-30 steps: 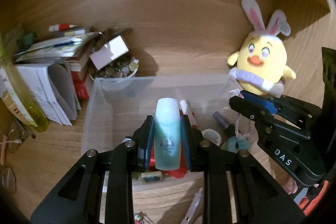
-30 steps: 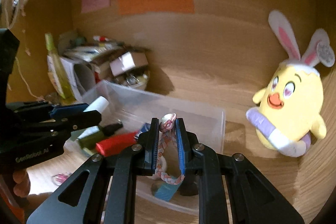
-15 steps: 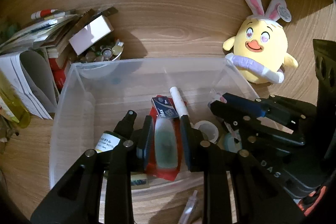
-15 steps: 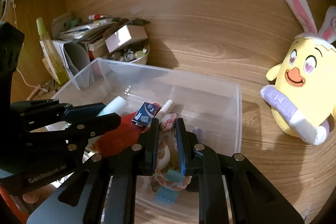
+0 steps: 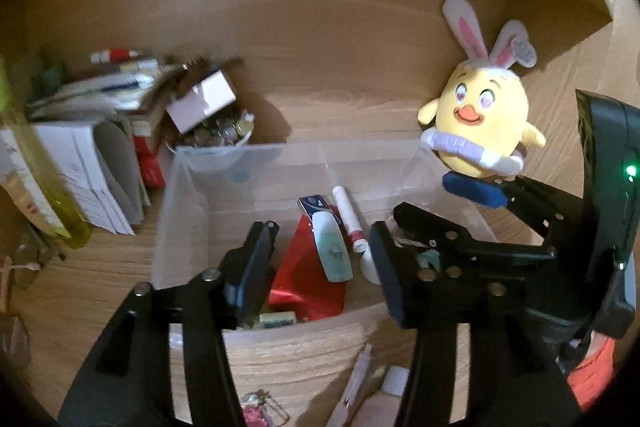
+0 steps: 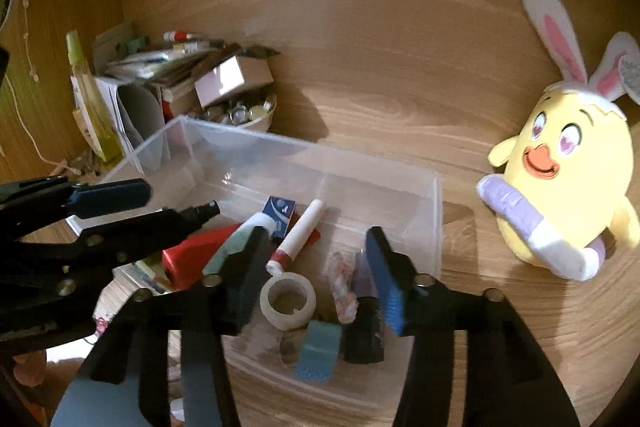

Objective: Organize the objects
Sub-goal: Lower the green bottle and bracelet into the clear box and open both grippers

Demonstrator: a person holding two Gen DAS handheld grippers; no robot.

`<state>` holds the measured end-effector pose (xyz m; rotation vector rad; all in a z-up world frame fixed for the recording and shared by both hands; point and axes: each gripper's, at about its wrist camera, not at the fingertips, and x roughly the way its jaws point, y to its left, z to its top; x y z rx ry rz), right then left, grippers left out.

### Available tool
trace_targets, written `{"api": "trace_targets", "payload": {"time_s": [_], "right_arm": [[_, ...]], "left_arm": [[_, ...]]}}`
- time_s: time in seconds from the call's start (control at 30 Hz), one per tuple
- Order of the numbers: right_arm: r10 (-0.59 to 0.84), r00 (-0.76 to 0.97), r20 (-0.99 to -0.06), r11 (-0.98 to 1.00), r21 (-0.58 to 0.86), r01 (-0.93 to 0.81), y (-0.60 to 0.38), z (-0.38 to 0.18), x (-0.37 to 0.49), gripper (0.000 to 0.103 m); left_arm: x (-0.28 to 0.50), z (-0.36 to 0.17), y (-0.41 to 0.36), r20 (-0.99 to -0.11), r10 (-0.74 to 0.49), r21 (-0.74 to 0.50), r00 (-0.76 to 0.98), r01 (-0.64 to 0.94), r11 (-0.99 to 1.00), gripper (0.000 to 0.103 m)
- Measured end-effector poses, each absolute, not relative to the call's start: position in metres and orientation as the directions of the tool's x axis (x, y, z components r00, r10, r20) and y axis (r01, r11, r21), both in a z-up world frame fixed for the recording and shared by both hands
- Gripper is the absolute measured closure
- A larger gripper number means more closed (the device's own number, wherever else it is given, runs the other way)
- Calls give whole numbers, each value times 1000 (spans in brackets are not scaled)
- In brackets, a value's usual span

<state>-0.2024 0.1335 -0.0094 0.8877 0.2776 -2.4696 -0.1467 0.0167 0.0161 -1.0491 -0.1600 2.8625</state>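
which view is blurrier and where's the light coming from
Left wrist view: blurrier, the yellow bottle and papers at left smeared. Right wrist view: sharper; the plush chick is lit from the right, and the small box casts its shadow rightward.

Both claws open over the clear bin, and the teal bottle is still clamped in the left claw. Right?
Not quite. The left claw is open and holds nothing: the teal bottle lies loose in the bin on the red pouch, as the left wrist view shows. The right claw is open over the bin too.
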Motion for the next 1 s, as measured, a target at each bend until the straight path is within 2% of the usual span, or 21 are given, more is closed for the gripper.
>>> {"api": "trace_targets", "payload": {"time_s": [0.13,0.17,0.2,0.27,0.63,1.0], "right_arm": [[-390,-688,-611,-858,-29,512,139,3,-190,37],[-394,-693,-604,-858,-29,513,141,7,-185,35],[-396,-695,-600,-857,-29,514,142,9,-181,32],[-402,-698,-592,-855,-29,518,144,12,-173,28],[-426,-685,-591,-833,-41,552,150,7,-119,27],[-434,-577,-692,-804,8,595,138,-40,-78,26]], "left_arm": [[-128,29,14,-611,96,-101,-786,-43,-994,41],[-124,31,13,-607,90,-95,-790,-41,-995,34],[-120,33,12,-602,80,-89,-794,-32,-995,21],[-110,37,8,-585,59,-85,-809,-11,-996,12],[-76,22,-16,-619,-1,-69,-786,56,-996,11],[-59,-29,-28,-719,-34,-32,-695,82,-996,11]]}}
